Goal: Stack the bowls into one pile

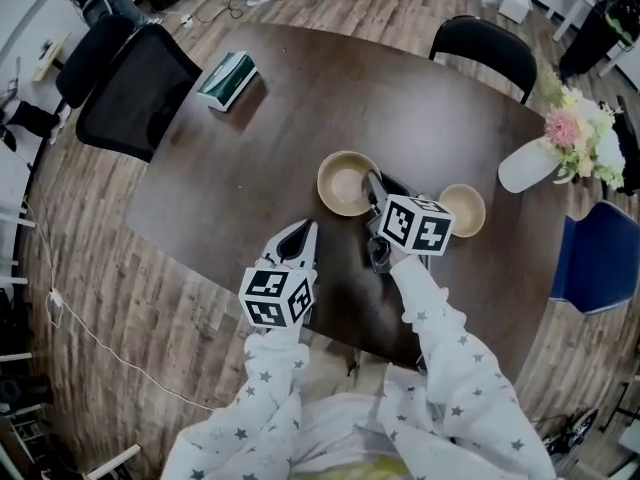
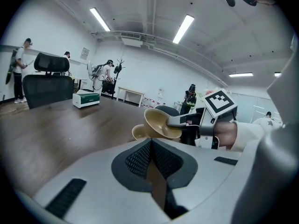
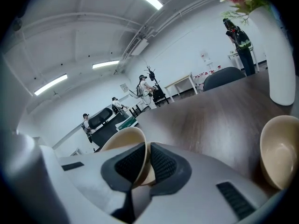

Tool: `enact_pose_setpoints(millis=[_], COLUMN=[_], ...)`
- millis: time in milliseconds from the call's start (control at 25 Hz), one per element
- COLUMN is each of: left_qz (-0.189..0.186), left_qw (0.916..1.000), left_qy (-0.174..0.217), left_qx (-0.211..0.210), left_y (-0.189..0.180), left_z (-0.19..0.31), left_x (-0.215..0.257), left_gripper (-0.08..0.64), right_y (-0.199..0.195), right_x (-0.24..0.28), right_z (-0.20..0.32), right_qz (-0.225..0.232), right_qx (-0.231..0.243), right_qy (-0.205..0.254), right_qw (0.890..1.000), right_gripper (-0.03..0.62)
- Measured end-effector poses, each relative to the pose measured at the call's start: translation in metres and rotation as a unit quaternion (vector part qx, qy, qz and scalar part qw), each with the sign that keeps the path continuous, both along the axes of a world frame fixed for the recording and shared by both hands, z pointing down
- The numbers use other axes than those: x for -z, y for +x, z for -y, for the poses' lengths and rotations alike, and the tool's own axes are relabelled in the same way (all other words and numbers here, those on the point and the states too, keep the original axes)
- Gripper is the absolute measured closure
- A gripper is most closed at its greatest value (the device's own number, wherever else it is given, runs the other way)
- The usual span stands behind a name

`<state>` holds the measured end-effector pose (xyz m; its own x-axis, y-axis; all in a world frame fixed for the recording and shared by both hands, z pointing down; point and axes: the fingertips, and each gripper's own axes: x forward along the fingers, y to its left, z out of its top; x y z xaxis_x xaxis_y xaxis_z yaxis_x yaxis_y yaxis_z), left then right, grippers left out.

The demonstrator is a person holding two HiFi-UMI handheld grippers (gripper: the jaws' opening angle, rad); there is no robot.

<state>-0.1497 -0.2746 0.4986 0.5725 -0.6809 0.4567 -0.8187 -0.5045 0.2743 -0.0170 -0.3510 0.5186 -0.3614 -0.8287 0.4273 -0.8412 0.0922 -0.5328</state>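
Overhead, head view: the right gripper (image 1: 374, 190) grips the held bowl (image 1: 346, 183) at the 3 o'clock side of its rim. The second bowl (image 1: 462, 210) sits on the desk (image 1: 240, 178) at 3 o'clock from it, well apart, with the gripper's marker cube between them.
Left gripper, head view: the left gripper (image 1: 298, 238) hovers at 7 o'clock from the held bowl, near the desk's near edge, touching nothing.
Desk, head view: dark and smooth-looking, mostly bare. A green-and-white box (image 1: 228, 78) lies toward 10 o'clock, and a white vase (image 1: 528, 165) of flowers stands at 2 o'clock close to the edge.
Room, head view: plank floor, with black chairs (image 1: 135, 88) at 10 and 1 o'clock and a blue one at 4 o'clock.
Left gripper view: its fingers (image 2: 138, 160) are closed tip to tip with nothing between them. At 12 o'clock the held bowl hangs tilted, clear of the desk, with the second bowl low behind it.
Right gripper view: its fingers (image 3: 163, 164) are almost closed, pinching the held bowl's thin wall, one pad inside and one outside. The second bowl lies at 4 o'clock, the vase at 2 o'clock.
Room, gripper views: white walls, strip lights overhead, people standing far off.
Handling, as a judgement: the bowls look light, stiff and smooth, though I cannot tell the material. A rim pinch suits them, but the bowl tilts in it, so level it before nesting.
Risk, as a judgement: on this slick desk the second bowl could slide if bumped, and the vase stands near the path.
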Motion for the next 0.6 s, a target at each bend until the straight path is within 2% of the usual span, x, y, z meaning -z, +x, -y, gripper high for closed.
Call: enact_pose_setpoints(millis=[280,600], left_qz=[-0.001,-0.005], left_qw=[0.9998,0.9993], left_qy=[-0.014,-0.029], left_qx=[-0.016,-0.024], left_y=[0.001,0.002], left_z=[0.018,0.024], left_x=[-0.014,-0.026], left_gripper=[0.535,0.535], right_y=[0.002,-0.005], right_x=[-0.021,-0.04], right_z=[0.025,0.03], right_qz=[-0.019,-0.049], right_qx=[-0.029,-0.006], right_qy=[-0.02,-0.038], right_qw=[0.999,0.998], right_gripper=[0.546,0.545])
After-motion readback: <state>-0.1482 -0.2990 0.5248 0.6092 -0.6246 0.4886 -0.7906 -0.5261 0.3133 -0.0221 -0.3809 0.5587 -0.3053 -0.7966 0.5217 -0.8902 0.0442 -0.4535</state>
